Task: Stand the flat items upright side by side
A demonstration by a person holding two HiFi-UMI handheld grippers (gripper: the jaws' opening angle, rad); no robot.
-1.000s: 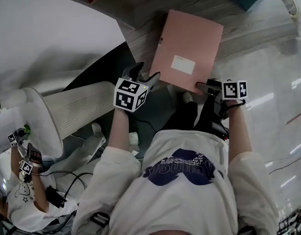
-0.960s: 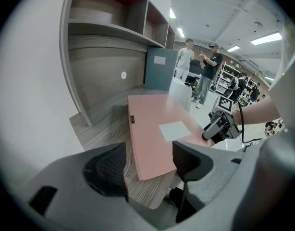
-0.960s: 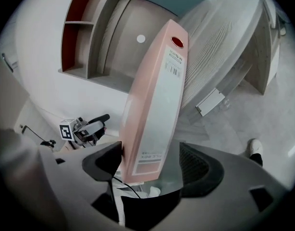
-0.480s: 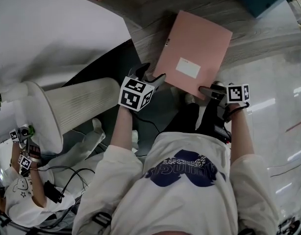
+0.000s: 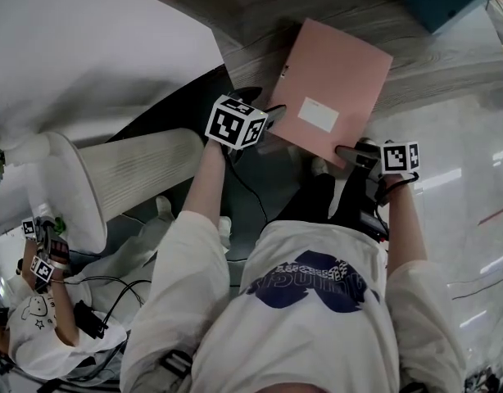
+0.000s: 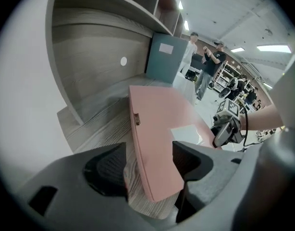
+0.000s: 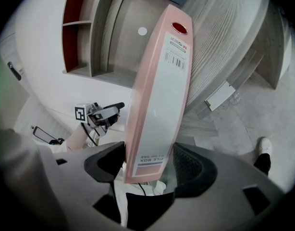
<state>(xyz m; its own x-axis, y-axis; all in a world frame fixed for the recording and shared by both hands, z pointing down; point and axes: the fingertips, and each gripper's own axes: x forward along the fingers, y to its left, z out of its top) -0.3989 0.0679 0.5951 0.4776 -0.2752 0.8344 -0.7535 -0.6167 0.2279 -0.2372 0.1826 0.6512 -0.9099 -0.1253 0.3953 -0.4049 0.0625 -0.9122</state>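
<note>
Your right gripper, its jaws just closed in, pinches the spine of the flat pink cardboard file box, which lies overhanging the grey wood-grain shelf's near edge. Your left gripper gapes around the box's other near corner without clamping it. If you tip the box up on that one narrow pinch, it could swivel and slide off the edge.

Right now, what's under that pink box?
The pink file box lies flat on the wood-grain shelf, with its near corner sticking out past the edge. Anything beneath its middle is covered and cannot be seen.
</note>
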